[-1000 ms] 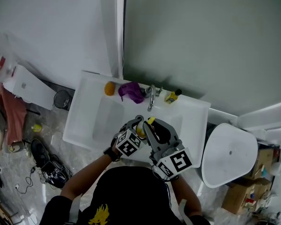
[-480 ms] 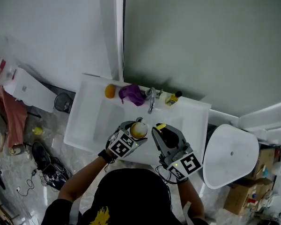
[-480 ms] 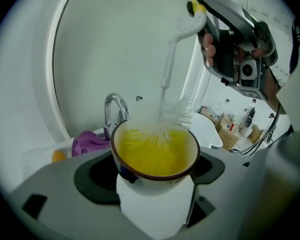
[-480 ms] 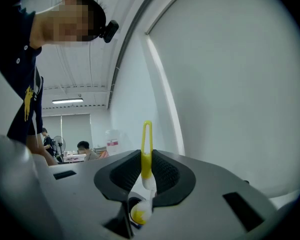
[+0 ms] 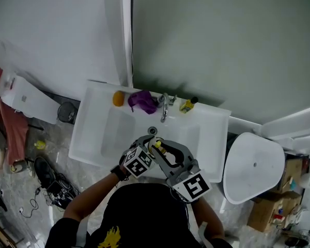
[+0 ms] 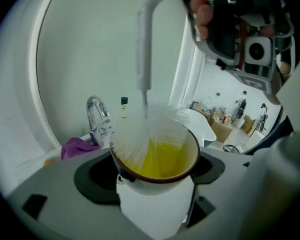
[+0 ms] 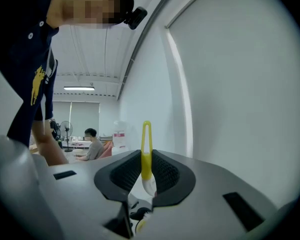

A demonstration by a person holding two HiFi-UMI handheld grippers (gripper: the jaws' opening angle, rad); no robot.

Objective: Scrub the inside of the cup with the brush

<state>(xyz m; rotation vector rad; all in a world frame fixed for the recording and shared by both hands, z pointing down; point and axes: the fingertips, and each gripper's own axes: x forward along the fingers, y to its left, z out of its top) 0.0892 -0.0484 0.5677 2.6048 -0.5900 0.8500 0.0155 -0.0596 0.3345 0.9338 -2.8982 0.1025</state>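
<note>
A cup (image 6: 155, 204), white outside with a brown rim and a yellow inside, is tilted over the white sink (image 5: 108, 133). My left gripper (image 6: 152, 184) is shut on its sides. The white bristles (image 6: 140, 144) of a brush (image 6: 142, 54) reach into the cup's mouth. The brush's white handle rises to my right gripper (image 6: 240, 29). In the right gripper view that gripper (image 7: 146, 171) is shut on the handle's yellow loop end (image 7: 146, 144). From the head view, both grippers meet above the sink's front, with the cup (image 5: 154, 146) between the left gripper (image 5: 148, 148) and the right gripper (image 5: 163, 150).
A chrome faucet (image 5: 164, 106) stands at the sink's back edge. Beside it lie a purple cloth (image 5: 143, 101), an orange object (image 5: 118, 98) and a yellow bottle with a black cap (image 5: 187, 105). A white rounded fixture (image 5: 253, 169) stands to the right. A small dark bin (image 5: 67, 111) is on the floor at the left.
Half a second ago the brush was out of the cup, to its right. The right gripper has since moved left and the bristles are in the cup again.
</note>
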